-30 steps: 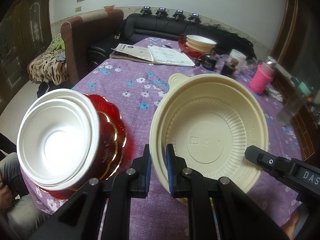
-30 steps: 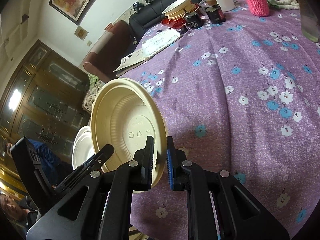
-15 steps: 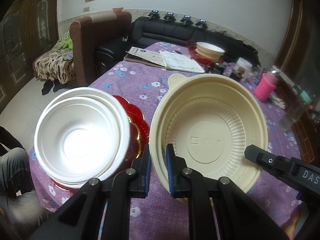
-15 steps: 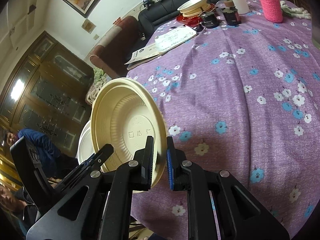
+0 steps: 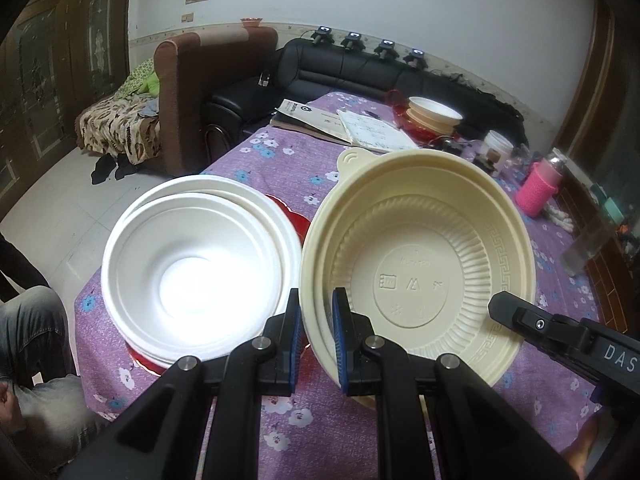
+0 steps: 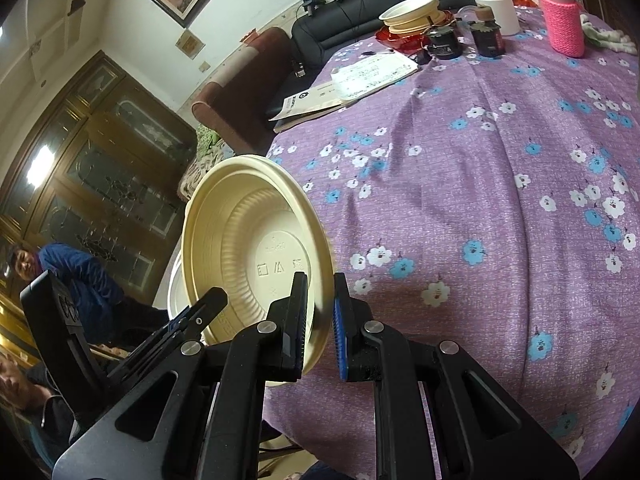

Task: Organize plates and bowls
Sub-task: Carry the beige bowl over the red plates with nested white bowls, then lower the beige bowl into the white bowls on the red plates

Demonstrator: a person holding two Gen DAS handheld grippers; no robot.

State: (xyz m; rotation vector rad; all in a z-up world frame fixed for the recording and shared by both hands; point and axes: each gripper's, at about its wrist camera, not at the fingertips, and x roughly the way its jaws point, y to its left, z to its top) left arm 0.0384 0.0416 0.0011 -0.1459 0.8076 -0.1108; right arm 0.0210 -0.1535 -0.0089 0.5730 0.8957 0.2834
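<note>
The white bowls (image 5: pixel 200 268) have slid closer to my cream bowl (image 5: pixel 416 280). Left gripper (image 5: pixel 316 332) and right gripper (image 6: pixel 320 320) both clamp its rim, aloft; nesting remains.

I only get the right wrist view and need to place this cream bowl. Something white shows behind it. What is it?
Observer: Nested white bowls, sitting on a red plate by the left edge of the table.
Operator: Is the bowl I'm holding over them yet?
Observer: No. In the left wrist view the cream bowl is beside them on the right, tilted, and its rim hides their right edge.
Operator: Is the left gripper properly on it?
Observer: Yes. The left gripper is clamped on the bowl's near rim, one pad inside and one outside.
</note>
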